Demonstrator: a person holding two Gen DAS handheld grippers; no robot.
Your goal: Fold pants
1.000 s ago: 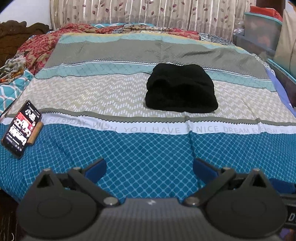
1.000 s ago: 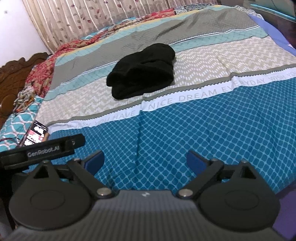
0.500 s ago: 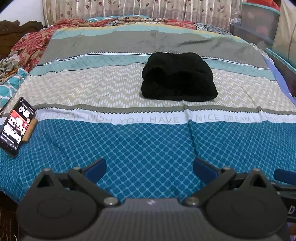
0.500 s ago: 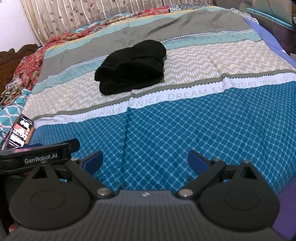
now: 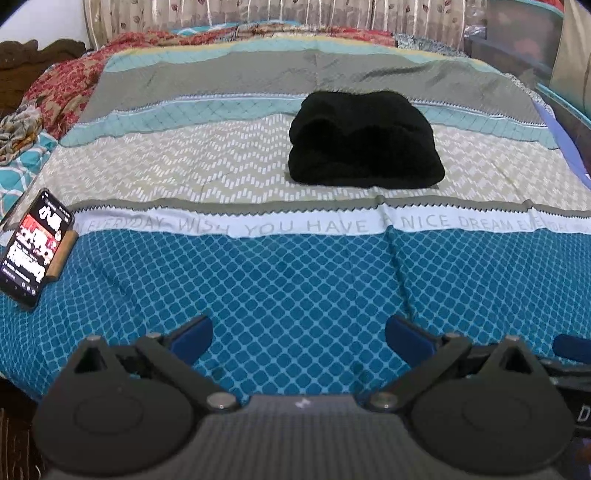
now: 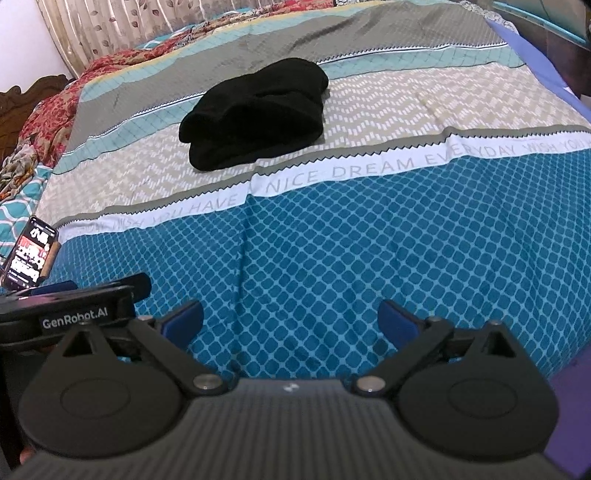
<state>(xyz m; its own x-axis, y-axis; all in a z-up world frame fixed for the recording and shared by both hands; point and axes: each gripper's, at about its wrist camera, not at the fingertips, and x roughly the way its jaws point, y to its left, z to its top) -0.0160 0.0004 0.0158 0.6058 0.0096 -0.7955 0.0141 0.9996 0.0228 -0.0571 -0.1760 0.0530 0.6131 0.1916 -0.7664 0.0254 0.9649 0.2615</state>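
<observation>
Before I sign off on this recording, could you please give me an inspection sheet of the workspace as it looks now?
Surface: bed with a patterned cover, a lettered band across it.
Job's things: black pants in a folded bundle on the beige zigzag stripe.
Clutter: phone, screen lit, at the bed's left edge.
Grippers: left tongs open, empty; right tongs open, empty; both apart from the pants.
Cables: nothing seen.
Surroundings: curtain behind the bed, wooden headboard on the left, storage boxes on the right.
</observation>
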